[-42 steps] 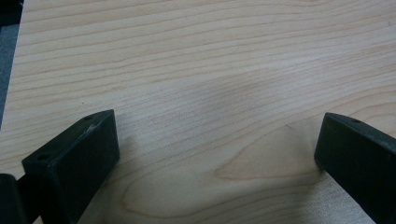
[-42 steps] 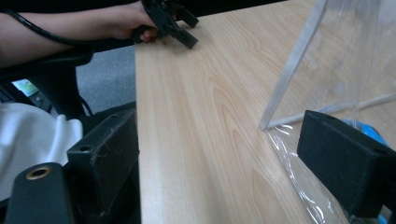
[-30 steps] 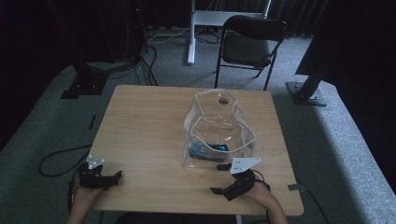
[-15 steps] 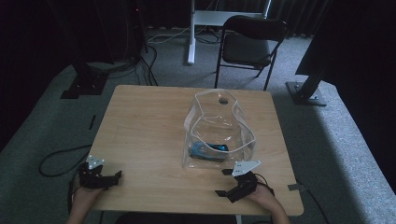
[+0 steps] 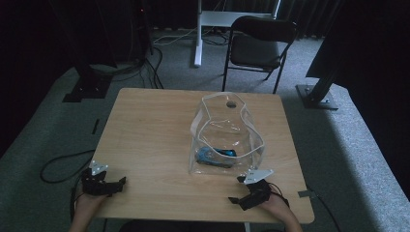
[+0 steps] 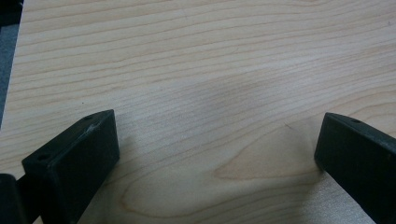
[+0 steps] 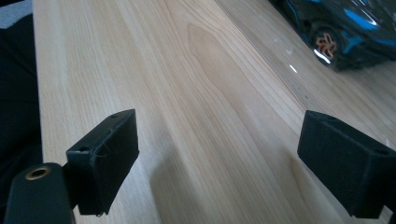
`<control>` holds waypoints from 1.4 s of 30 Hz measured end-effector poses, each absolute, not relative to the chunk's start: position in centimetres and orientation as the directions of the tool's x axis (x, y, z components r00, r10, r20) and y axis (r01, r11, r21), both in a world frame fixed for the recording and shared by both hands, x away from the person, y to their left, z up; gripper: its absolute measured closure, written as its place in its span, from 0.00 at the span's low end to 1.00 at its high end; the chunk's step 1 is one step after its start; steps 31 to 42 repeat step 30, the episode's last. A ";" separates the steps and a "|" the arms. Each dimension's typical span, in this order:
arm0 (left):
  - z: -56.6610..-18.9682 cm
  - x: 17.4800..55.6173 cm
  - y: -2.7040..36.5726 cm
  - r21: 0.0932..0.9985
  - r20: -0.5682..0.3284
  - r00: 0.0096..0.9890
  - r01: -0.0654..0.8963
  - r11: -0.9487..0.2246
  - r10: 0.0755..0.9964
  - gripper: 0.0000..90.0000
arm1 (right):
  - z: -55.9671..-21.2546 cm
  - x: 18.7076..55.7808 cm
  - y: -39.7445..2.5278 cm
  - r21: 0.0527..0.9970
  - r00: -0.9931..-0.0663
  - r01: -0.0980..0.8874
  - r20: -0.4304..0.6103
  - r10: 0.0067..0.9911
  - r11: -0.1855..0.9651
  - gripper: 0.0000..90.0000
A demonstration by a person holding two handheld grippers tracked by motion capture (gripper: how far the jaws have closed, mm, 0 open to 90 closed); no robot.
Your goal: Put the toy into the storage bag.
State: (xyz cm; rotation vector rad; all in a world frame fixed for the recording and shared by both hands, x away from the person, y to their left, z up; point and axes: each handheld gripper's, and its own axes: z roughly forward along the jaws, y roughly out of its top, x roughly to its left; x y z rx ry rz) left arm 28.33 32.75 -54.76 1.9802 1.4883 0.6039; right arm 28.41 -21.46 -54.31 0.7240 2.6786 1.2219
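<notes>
Toy car (image 5: 216, 156) blurred inside clear bag (image 5: 226, 137), cropped in right gripper view, both grippers spread, empty

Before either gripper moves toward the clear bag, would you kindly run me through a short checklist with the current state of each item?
1. Left gripper open with nothing between its jaws: ok.
2. Right gripper open and holding nothing: ok.
3. Clear bag standing on the table, apart from both grippers: ok.
4. Blue toy car lying inside the bag at its bottom: ok.
5. Bag mouth open wide enough for a gripper: cannot tell.
6. Bare tabletop between the right gripper and the bag: ok.
</notes>
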 end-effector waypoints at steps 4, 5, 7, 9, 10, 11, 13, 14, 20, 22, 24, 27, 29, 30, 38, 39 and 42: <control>-54.8 28.3 32.7 0.685 0.011 0.274 0.698 -0.207 0.962 0.00 | -54.7 28.4 -21.6 0.714 -0.875 0.374 0.060 0.481 0.592 0.13; -54.8 28.3 32.8 0.685 0.011 0.275 0.698 -0.208 0.961 0.00 | -54.8 28.4 -21.6 0.709 -0.873 0.375 0.054 0.484 0.597 0.13; -54.8 28.3 32.8 0.685 0.011 0.274 0.698 -0.207 0.962 0.00 | -54.8 28.4 -21.8 0.715 -0.871 0.371 0.046 0.490 0.592 0.13; -54.8 28.3 32.8 0.685 0.011 0.275 0.698 -0.207 0.962 0.00 | -55.0 28.3 -21.9 0.722 -0.863 0.371 0.037 0.504 0.584 0.13; -54.8 28.3 32.8 0.685 0.011 0.275 0.698 -0.207 0.961 0.00 | -55.1 28.3 -21.9 0.725 -0.859 0.360 0.011 0.512 0.588 0.13; -54.8 28.3 32.8 0.685 0.011 0.275 0.698 -0.208 0.961 0.00 | -55.1 28.3 -21.9 0.722 -0.855 0.354 -0.006 0.518 0.594 0.12; -54.8 28.3 32.7 0.685 0.011 0.275 0.698 -0.207 0.961 0.00 | -55.1 28.3 -22.0 0.720 -0.848 0.365 -0.005 0.530 0.590 0.12; -54.8 28.3 32.8 0.685 0.011 0.275 0.698 -0.208 0.961 0.00 | -55.1 28.1 -22.2 0.721 -0.835 0.380 -0.001 0.550 0.579 0.12; -54.8 28.3 32.8 0.686 0.011 0.275 0.698 -0.208 0.961 0.00 | -55.1 27.7 -23.3 0.724 -0.743 0.461 -0.001 0.669 0.513 0.12; -54.8 28.3 32.8 0.685 0.011 0.275 0.698 -0.208 0.961 0.00 | -55.1 27.7 -23.3 0.724 -0.741 0.462 -0.002 0.672 0.512 0.12; -54.8 28.3 32.7 0.686 0.011 0.275 0.698 -0.208 0.961 0.00 | -55.2 27.7 -23.3 0.724 -0.740 0.464 0.000 0.673 0.510 0.12; -54.8 28.3 32.8 0.685 0.011 0.275 0.698 -0.208 0.961 0.00 | -55.1 27.7 -23.4 0.724 -0.741 0.464 0.001 0.671 0.511 0.12; -54.8 28.3 32.8 0.685 0.011 0.275 0.698 -0.208 0.961 0.00 | -55.1 27.7 -23.4 0.724 -0.741 0.465 0.003 0.671 0.510 0.12; -54.8 28.3 32.8 0.685 0.011 0.275 0.698 -0.208 0.961 0.00 | -55.1 27.7 -23.4 0.724 -0.741 0.465 0.003 0.671 0.510 0.12; -54.8 28.3 32.8 0.685 0.011 0.275 0.698 -0.208 0.961 0.00 | -55.1 27.7 -23.4 0.724 -0.741 0.465 0.003 0.671 0.510 0.12; -54.8 28.3 32.8 0.685 0.011 0.275 0.698 -0.208 0.961 0.00 | -55.1 27.7 -23.4 0.724 -0.741 0.465 0.003 0.671 0.510 0.12; -54.8 28.3 32.8 0.685 0.011 0.275 0.698 -0.208 0.961 0.00 | -55.1 27.7 -23.4 0.724 -0.741 0.465 0.003 0.671 0.510 0.12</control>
